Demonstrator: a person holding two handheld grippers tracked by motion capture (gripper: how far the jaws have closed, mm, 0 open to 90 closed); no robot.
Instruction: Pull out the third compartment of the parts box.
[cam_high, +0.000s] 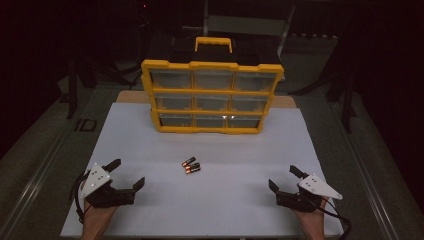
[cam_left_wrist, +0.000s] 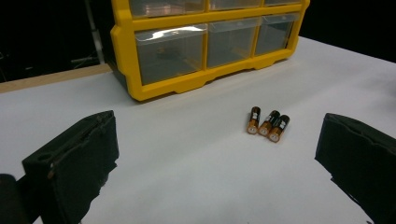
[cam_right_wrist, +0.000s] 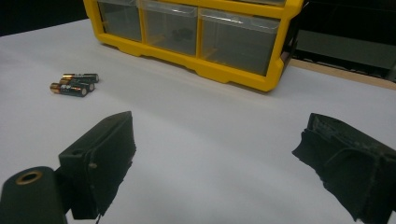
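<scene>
Three black-and-copper batteries (cam_high: 191, 165) lie side by side on the white table top, a little in front of a yellow drawer cabinet (cam_high: 212, 96) with clear drawers. My left gripper (cam_high: 128, 173) rests near the front left of the table, open, nothing between its jaws. My right gripper (cam_high: 283, 179) sits at the front right, also open and empty. In the left gripper view the batteries (cam_left_wrist: 268, 124) lie ahead and to the right, with the cabinet (cam_left_wrist: 205, 51) behind. In the right gripper view the batteries (cam_right_wrist: 74, 84) lie far left, in front of the cabinet (cam_right_wrist: 201, 37).
The white table top (cam_high: 210, 200) ends in a front edge close to the person's hands. A wooden strip shows behind it beside the cabinet. One lower drawer (cam_right_wrist: 180, 33) holds a small dark object. Dark stands and frames surround the table.
</scene>
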